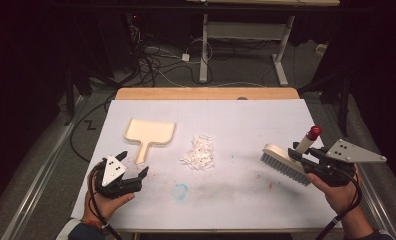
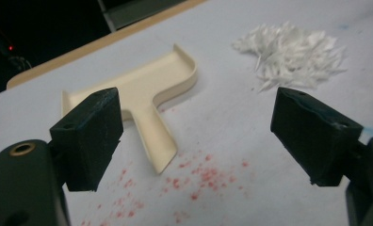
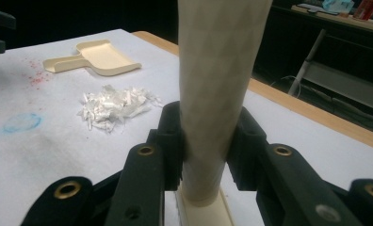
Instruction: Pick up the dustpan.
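A cream dustpan (image 1: 149,134) lies flat on the white table cover, handle toward me. My left gripper (image 1: 132,173) stands open just short of that handle; in the left gripper view the dustpan (image 2: 147,101) lies ahead between the two wide-apart black jaws. A heap of white paper shreds (image 1: 199,152) sits at mid-table, and these shreds (image 2: 293,54) also appear at the upper right. At the right, my right gripper (image 1: 298,156) is shut on the cream handle of a brush (image 1: 286,162) with a red tip; its bristles face left. The brush handle (image 3: 217,84) rises between the shut jaws.
Red specks (image 2: 198,176) stain the cover near the dustpan handle, and a faint blue ring (image 1: 180,191) marks it near the front. The wooden table edge (image 1: 206,93) runs along the back. Cables and a metal desk frame (image 1: 246,35) lie on the floor beyond.
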Motion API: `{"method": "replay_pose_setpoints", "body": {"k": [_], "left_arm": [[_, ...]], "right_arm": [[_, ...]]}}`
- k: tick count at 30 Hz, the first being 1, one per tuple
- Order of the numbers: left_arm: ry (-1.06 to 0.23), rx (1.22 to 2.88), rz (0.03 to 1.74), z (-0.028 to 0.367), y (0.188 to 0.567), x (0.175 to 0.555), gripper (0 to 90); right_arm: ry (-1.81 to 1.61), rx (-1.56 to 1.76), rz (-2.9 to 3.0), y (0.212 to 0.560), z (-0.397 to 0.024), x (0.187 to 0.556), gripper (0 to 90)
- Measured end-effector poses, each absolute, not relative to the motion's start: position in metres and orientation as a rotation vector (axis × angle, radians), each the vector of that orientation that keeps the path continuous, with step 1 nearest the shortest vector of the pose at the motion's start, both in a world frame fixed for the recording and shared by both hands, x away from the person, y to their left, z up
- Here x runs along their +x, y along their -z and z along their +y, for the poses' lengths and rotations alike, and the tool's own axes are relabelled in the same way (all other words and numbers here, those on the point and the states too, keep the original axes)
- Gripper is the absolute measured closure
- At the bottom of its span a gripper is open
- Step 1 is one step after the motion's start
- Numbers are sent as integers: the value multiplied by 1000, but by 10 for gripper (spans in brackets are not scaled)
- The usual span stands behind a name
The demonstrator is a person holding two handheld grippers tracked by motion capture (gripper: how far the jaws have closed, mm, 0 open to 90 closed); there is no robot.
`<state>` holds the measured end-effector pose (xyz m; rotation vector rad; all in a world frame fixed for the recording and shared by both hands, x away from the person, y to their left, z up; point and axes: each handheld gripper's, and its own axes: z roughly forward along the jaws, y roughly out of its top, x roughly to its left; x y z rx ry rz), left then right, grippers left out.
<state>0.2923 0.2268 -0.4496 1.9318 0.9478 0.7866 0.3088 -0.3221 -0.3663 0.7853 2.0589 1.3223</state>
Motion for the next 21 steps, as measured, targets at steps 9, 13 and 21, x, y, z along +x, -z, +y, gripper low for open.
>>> {"method": "replay_pose_setpoints", "body": {"k": [9, 13, 21], "left_arm": [[-775, 1956, 976, 233, 453, 292, 195], [-754, 1968, 1012, 237, 454, 294, 195], [-531, 1977, 1257, 238, 473, 347, 200]], "right_arm": [[-1319, 785, 2060, 367, -322, 309, 709], [-1313, 778, 2055, 366, -319, 307, 709], [-1305, 797, 2065, 367, -318, 310, 709]]}}
